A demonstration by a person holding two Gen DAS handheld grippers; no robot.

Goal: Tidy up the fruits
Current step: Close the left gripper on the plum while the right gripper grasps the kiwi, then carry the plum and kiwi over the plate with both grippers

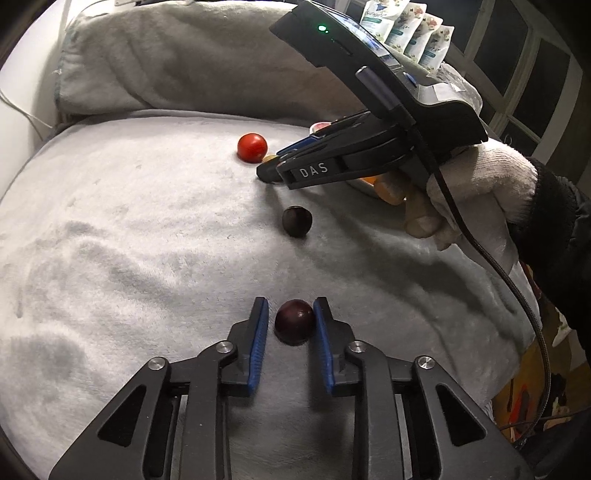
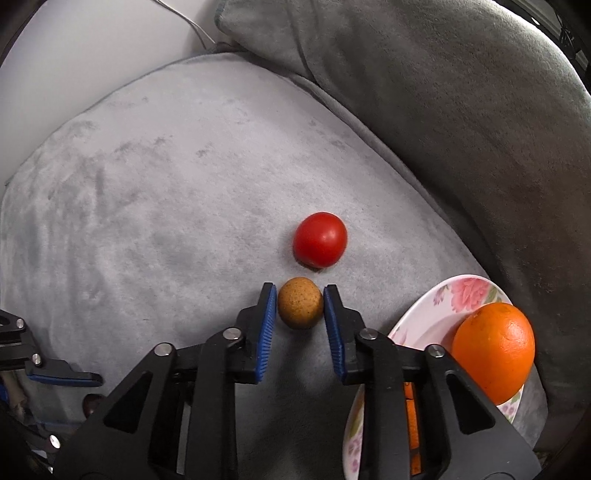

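Only an orange lies on the flowered plate so far; the sorting looks barely begun. The left tool stands open around a dark plum on the grey cushion. The right tool is open around a small brown fruit. A tomato and another dark fruit wait loose.

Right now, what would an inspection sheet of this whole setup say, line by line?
Surface: grey plush cushion.
Job's things: dark plum between left gripper fingers; brown speckled fruit between right gripper fingers; red tomato; second dark fruit; orange on floral plate.
Clutter: pouches behind.
Grippers: both open, not clamped.
Cables: braided cable; white wire.
Surroundings: back cushion, window.
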